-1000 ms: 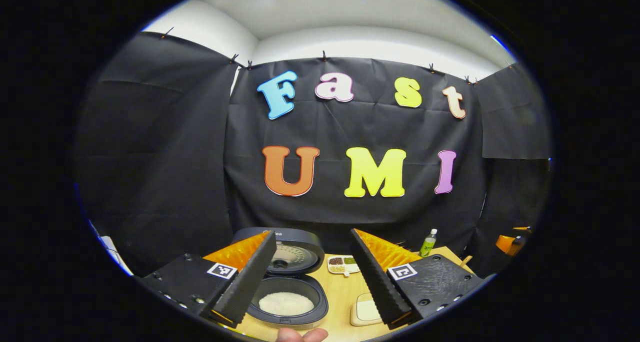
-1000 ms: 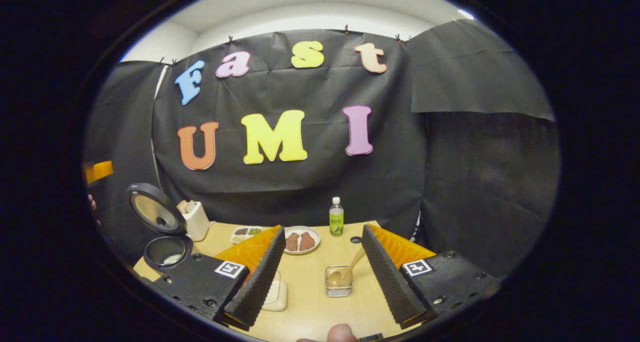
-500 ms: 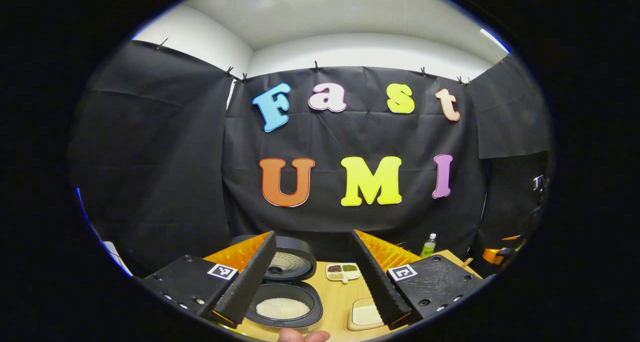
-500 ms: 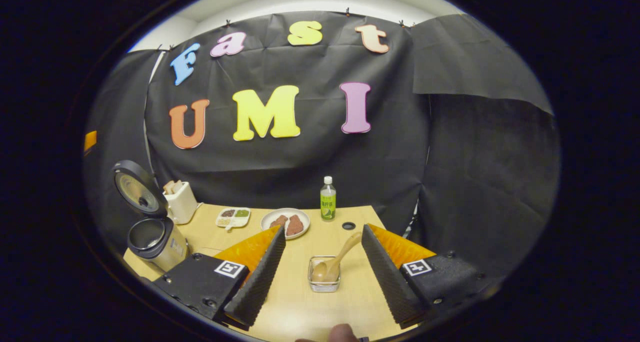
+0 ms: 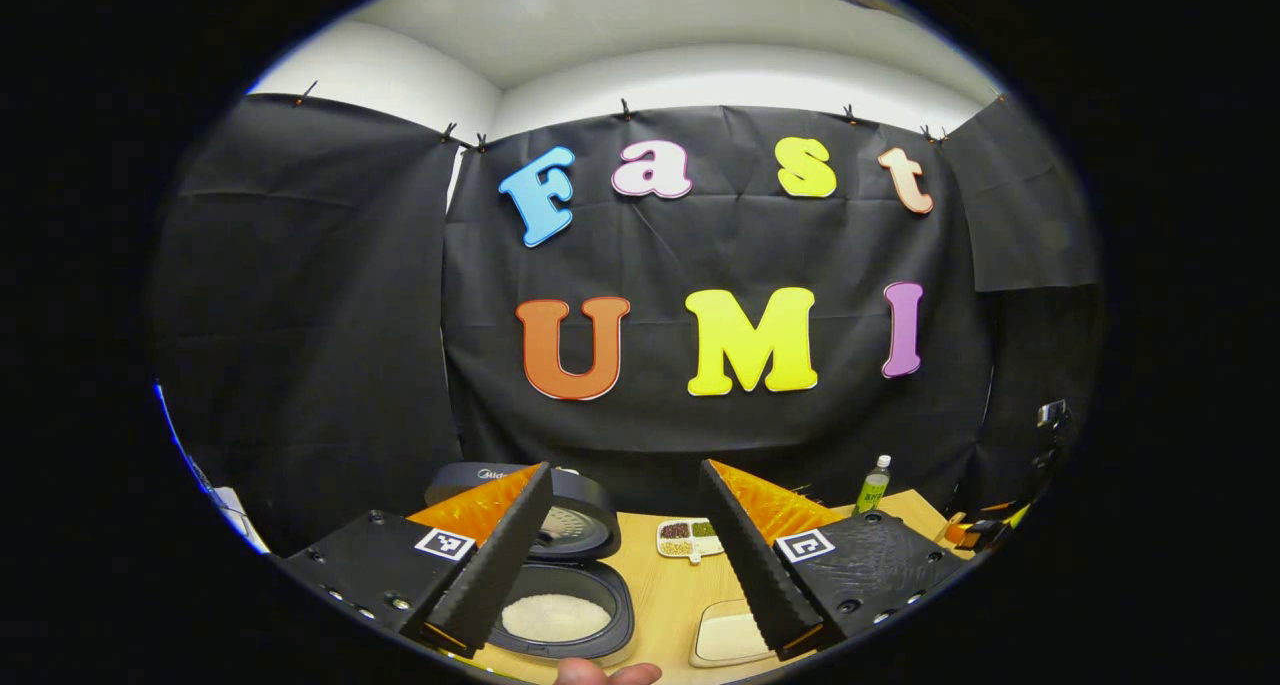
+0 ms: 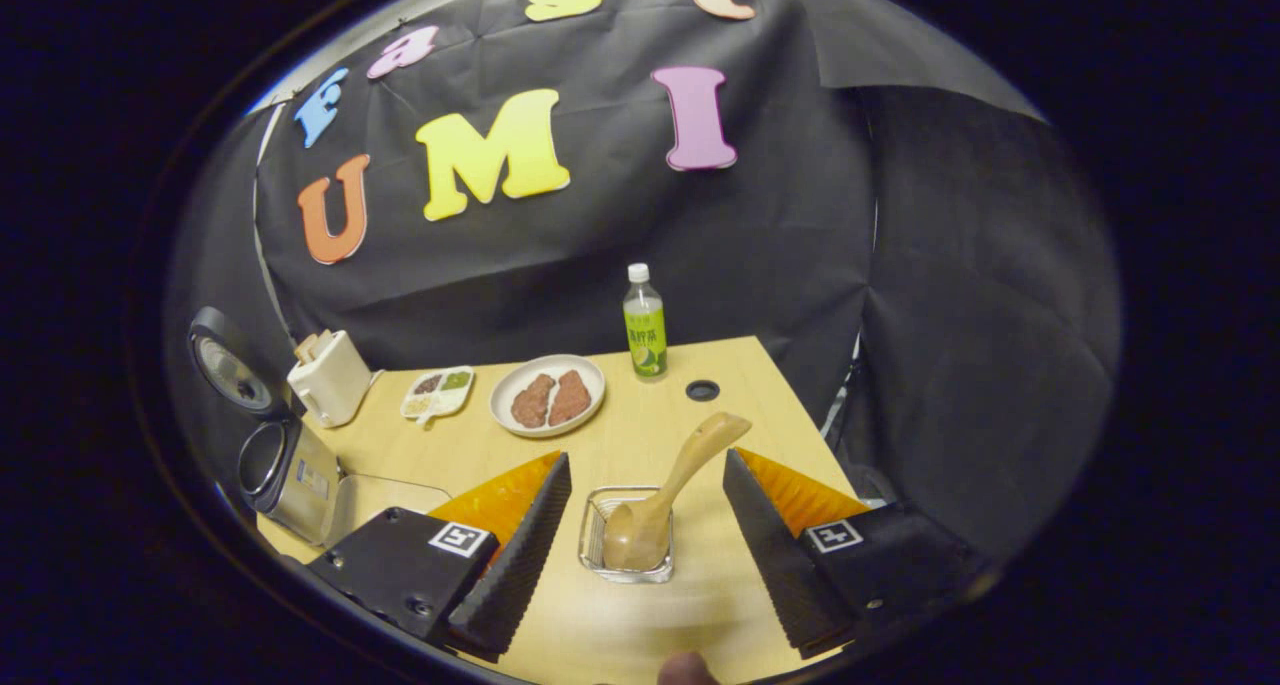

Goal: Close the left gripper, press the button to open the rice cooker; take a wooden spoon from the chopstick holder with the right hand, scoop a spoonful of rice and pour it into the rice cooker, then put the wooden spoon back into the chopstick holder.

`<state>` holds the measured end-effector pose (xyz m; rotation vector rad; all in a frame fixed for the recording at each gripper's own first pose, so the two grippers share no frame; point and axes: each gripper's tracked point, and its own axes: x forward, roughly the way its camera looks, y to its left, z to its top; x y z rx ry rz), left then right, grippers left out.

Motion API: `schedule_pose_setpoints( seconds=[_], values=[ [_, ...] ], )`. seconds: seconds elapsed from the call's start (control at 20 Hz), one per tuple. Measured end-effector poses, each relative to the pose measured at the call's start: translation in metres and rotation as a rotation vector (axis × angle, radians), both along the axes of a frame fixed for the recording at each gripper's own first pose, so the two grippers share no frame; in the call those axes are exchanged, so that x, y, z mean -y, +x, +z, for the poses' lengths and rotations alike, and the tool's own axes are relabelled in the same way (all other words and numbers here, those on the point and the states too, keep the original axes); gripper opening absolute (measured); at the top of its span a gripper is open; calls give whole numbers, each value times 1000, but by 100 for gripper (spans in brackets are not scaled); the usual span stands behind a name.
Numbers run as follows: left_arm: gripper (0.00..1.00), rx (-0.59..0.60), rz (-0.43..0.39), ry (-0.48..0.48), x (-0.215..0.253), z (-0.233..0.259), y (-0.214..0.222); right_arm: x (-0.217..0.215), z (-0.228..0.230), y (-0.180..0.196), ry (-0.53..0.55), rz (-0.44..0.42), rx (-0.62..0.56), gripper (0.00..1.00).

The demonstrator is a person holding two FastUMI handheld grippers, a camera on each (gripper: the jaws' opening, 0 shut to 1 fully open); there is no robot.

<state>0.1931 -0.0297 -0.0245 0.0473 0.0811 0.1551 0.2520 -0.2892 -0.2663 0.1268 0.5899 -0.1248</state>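
1. Since the rice cooker [image 5: 560,590] already stands with its lid [image 5: 570,515] tipped up and back, the button step reads as done. White rice shows in the bottom of its pot in the left gripper view.
2. In the right gripper view, far left of the table [image 6: 640,435]: the same cooker [image 6: 285,470], lid up, with a pale toaster-like box [image 6: 328,377] behind it.
3. Moving right: a small divided dish [image 6: 438,390], a plate [image 6: 512,380] with two brown pieces, a green bottle [image 6: 645,325] near the back wall.
4. Centre front: the wooden spoon [image 6: 665,490] sits bowl-down in a clear square container [image 6: 627,535], handle leaning up and to the right. That container sits well apart from the cooker (whether it is the chopstick holder or the rice dish, I cannot tell).
5. Right gripper [image 6: 648,555]: jaws wide, holding nothing, container and spoon lying between the fingers' lines but not touched.
6. Left gripper [image 5: 625,555]: jaws wide, empty, above the cooker's near side.
7. My read: the rice and resting spoon suggest the scoop is done and the spoon returned, but that's not certain.
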Motion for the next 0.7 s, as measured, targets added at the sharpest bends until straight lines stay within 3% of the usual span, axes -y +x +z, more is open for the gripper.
schedule_pose_setpoints(
  seconds=[0.05, 0.2, 0.25, 0.35, 0.4, 0.45, 0.5, 0.55, 0.6, 0.65, 0.7],
  values=[
    [94, -10, 5, -4, 3, -3, 6, 3, -11, 7, 14, 2, -22, 99],
    [94, -38, 16, -9, 11, -14, 24, 11, -41, 22, 41, 7, -78, 92],
    [94, -45, 19, -10, 14, -17, 27, 14, -52, 25, 51, 5, -100, 84],
    [95, -53, 31, -12, 17, -21, 34, 18, -70, 32, 77, 1, -133, 85],
    [95, -62, 33, -17, 19, -23, 34, 19, -75, 35, 84, 5, -143, 77],
    [95, -67, 34, -14, 19, -25, 33, 19, -78, 38, 91, 6, -150, 80],
    [85, -69, 38, -10, 18, -26, 34, 19, -80, 39, 96, 6, -152, 66],
    [95, -71, 45, -6, 16, -27, 33, 20, -82, 38, 98, 5, -155, 60],
    [95, -81, 50, -12, 15, -29, 34, 16, -83, 39, 111, 11, -158, 46],
    [95, -89, 51, -21, 14, -33, 33, 15, -83, 38, 116, 8, -161, 47],
    [95, -93, 52, -27, 14, -32, 30, 14, -83, 37, 118, 7, -162, 37]
  ],
)
